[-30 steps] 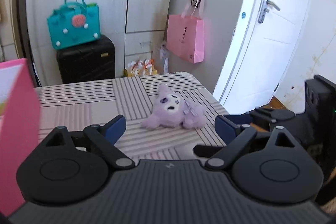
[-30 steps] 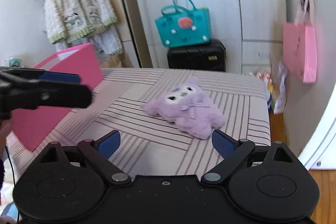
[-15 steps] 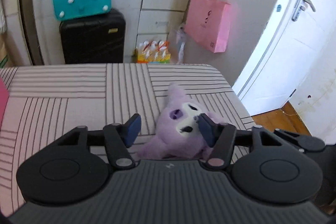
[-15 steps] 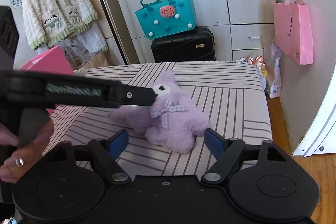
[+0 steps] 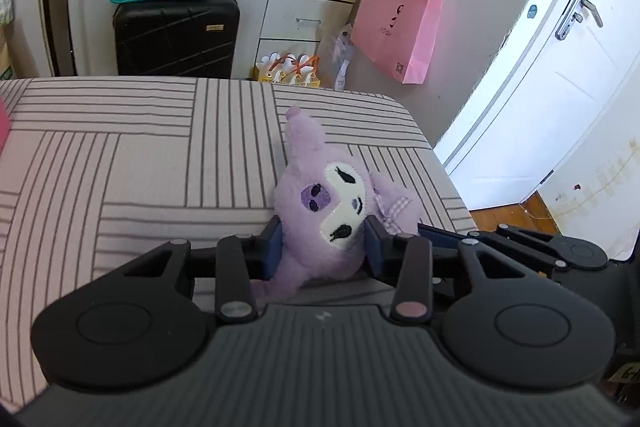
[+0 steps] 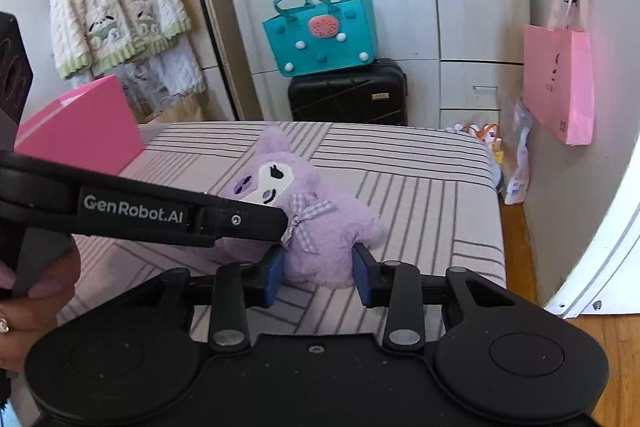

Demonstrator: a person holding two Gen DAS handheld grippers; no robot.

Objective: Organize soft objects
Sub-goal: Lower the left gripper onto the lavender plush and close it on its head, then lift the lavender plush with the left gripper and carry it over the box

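Lying on the striped tabletop (image 5: 120, 167), near its corner by the door: the purple plush toy (image 5: 320, 227), face up, one ear pointing away. Flanked at the head by the left gripper (image 5: 324, 247), jaws closing, blue pads pressed into the fur on either side of the face. Flanked lower down, across the body below the gingham bow, by the right gripper (image 6: 318, 267), jaws likewise closing with the toy between them and both pads against the plush.

Best to finish both squeezes before lifting, then raise the two ends together and level (soft stuffing gives, so a shallow pinch on fur alone would likely slip). Worth keeping the pull between head and body gentle to spare the seams.

For a destination, judging by reach: probably the pink box (image 6: 84, 123) at the far left of the tabletop, inside hidden from here. Further off, on the floor, a black suitcase (image 6: 348, 95), closed; on top of it a teal tote (image 6: 320, 39), contents unseen; on the wall a pink paper bag (image 6: 560, 83), contents also unseen.
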